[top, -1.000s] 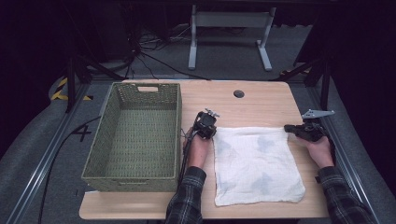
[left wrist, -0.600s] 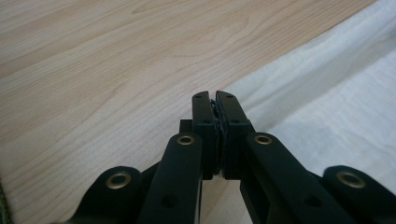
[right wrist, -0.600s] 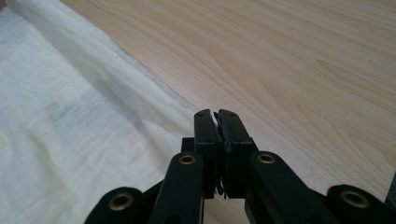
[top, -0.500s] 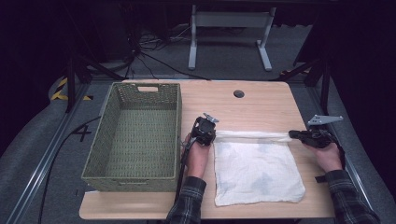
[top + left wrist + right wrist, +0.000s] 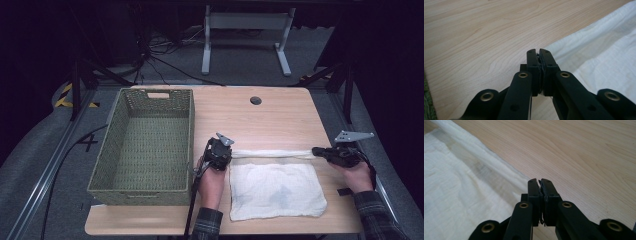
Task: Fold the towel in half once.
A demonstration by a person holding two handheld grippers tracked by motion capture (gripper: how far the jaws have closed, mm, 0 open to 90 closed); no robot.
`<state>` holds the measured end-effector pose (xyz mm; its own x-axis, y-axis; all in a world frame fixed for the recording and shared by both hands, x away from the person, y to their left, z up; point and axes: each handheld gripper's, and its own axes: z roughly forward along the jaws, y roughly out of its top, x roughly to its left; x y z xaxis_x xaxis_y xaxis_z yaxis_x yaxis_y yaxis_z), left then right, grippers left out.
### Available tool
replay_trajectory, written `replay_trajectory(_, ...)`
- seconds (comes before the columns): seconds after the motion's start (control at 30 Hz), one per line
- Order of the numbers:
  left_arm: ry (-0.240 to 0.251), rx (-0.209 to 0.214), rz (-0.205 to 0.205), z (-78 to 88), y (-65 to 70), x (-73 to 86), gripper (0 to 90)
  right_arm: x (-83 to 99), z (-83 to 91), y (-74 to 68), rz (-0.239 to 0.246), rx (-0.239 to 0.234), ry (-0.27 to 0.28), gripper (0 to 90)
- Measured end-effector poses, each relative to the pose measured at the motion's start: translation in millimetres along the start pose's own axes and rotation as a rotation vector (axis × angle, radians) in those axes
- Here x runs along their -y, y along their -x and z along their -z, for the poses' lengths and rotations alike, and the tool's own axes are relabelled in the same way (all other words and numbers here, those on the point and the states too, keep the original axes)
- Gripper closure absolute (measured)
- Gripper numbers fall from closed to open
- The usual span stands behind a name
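At the left of the worktop (image 5: 280,112) stands a green woven basket (image 5: 145,142) with a handle slot in its far wall. In the high view its near wall hides the floor just behind it, and the left gripper view catches a mere sliver of green at the bottom left edge.

Just right of the basket, the left gripper (image 5: 220,152) sits at the left end of a white cloth (image 5: 275,190). Its fingers (image 5: 533,65) are closed. The gripper's own body covers that corner of the cloth in the high view, and in the left gripper view the cloth's edge runs in behind the fingers, so whether fabric is actually pinched cannot be made out.

The cloth lies on the near right part of the worktop, its far edge raised into a thin taut band between the two grippers.

The right gripper (image 5: 320,152) is at the band's right end, fingers (image 5: 549,190) closed too; here again the pinch itself is hidden.

A second ago the cloth lay spread flat and reached farther back; both grippers have since come toward the person, bringing the far edge over the rest.
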<state>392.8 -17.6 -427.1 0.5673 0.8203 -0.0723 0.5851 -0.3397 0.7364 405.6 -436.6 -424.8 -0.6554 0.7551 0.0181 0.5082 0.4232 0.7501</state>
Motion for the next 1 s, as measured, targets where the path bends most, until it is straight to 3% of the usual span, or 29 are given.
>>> replay_trajectory(0.4,-0.013,0.003,0.018,13.3,15.2,23.1,87.5,11.2,17.5,-14.2,0.014,-0.046,0.03,86.8)
replay_trajectory(0.6,-0.024,0.014,0.009,17.1,20.1,25.5,87.5,21.5,25.6,-21.7,0.011,-0.049,0.022,86.7)
replay_trajectory(1.0,0.002,0.028,-0.011,46.6,35.9,41.1,87.5,33.2,44.8,-45.5,0.047,-0.06,0.045,86.7)
